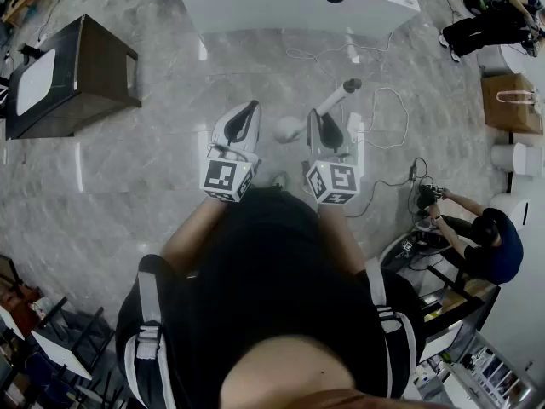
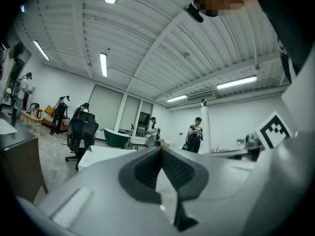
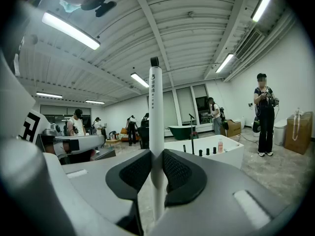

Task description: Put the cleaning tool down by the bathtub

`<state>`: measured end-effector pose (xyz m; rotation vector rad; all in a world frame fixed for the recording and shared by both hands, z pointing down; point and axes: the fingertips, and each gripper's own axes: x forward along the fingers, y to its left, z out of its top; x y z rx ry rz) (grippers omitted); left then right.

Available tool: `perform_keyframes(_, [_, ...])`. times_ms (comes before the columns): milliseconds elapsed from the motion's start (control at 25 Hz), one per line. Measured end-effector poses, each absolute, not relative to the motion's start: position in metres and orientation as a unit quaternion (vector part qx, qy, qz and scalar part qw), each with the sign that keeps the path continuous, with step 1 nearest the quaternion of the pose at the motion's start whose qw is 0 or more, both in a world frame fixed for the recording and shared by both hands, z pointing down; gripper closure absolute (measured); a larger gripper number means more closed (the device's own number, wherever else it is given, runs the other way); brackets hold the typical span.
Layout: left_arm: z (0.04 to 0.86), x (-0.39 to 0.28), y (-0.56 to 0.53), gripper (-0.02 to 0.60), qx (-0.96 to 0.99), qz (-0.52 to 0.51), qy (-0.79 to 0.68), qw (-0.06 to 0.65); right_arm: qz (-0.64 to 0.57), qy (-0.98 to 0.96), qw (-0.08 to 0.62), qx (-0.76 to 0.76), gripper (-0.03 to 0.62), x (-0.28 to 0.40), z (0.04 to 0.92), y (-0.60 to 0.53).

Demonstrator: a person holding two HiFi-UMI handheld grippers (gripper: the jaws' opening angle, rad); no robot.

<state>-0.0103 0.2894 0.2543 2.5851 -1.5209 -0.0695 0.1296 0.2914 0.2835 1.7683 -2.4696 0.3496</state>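
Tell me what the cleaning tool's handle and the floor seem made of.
Cleaning tool handle: smooth white tube with dark print, probably plastic or coated metal, satin. Floor: grey veined stone or stone-look tile, polished; it mirrors light streaks.

I am seeing a room evenly lit by ceiling strip lights (image 3: 69, 29), which are pouring down cool white light and blooming slightly in both gripper views. The polished floor (image 1: 162, 143) is throwing back pale glare streaks, and shadows are staying soft. Both gripper views are bending and darkening toward the corners, and the white cleaning tool (image 3: 155, 112) is paling against the bright ceiling.
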Motion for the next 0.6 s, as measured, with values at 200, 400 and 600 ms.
perform_keyframes(200, [0.257, -0.019, 0.289, 0.572, 0.856, -0.025, -0.510, 0.076, 0.113, -0.805, 0.044, 0.581, 0.516, 0.126, 0.284, 0.291])
perform_keyframes(400, [0.259, -0.035, 0.287, 0.572, 0.857, -0.025, -0.509, 0.081, 0.114, -0.803, 0.046, 0.583, 0.516, 0.113, 0.286, 0.290])
perform_keyframes(600, [0.258, -0.053, 0.287, 0.572, 0.858, -0.026, -0.507, 0.079, 0.122, -0.799, 0.034, 0.587, 0.516, 0.099, 0.284, 0.290])
